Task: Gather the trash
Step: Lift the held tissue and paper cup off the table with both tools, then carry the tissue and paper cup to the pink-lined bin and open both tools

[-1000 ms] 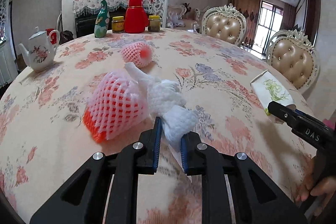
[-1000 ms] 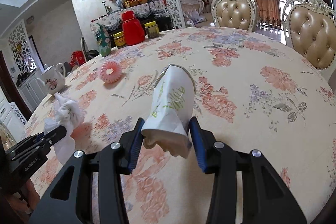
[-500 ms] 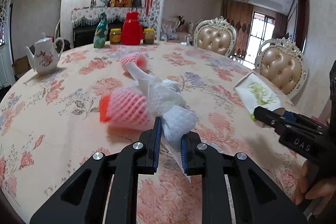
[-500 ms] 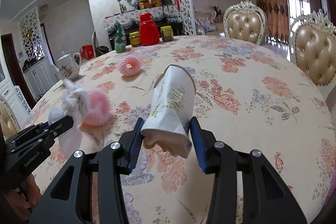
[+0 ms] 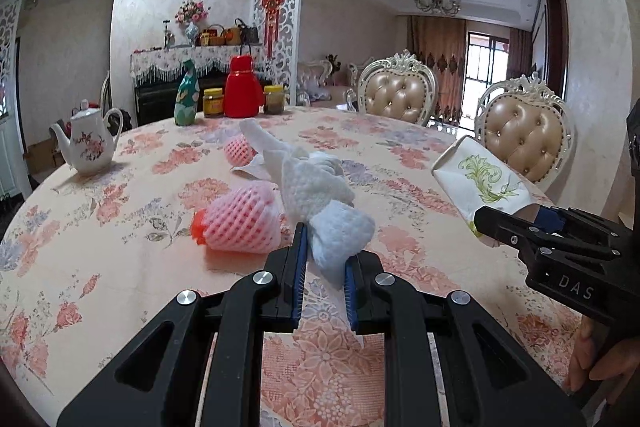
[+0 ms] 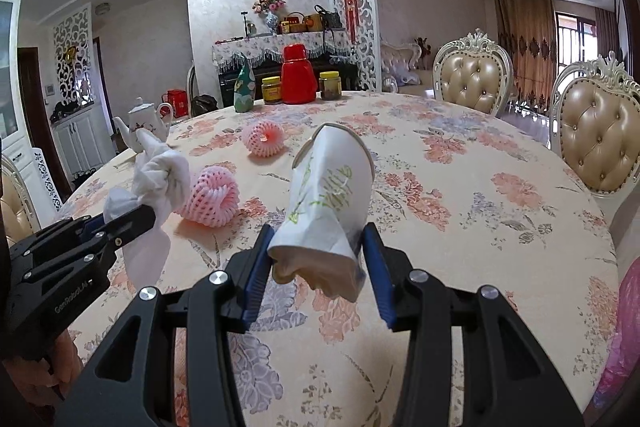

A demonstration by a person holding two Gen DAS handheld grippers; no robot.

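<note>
White tissue wad [image 5: 320, 203] pinched in left gripper [image 5: 323, 269]; "DAS"-marked right gripper [image 6: 318, 261] clamping green-printed paper cup [image 6: 330, 199].

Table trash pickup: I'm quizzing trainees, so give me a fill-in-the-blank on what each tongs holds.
The left tongs are shut on a ____ foam net.
The right tongs grip a crushed paper ____.
Two ____ foam nets lie on the tablecloth.
The tall flask at the far edge is ____.

Missing: white; cup; pink; red
</note>
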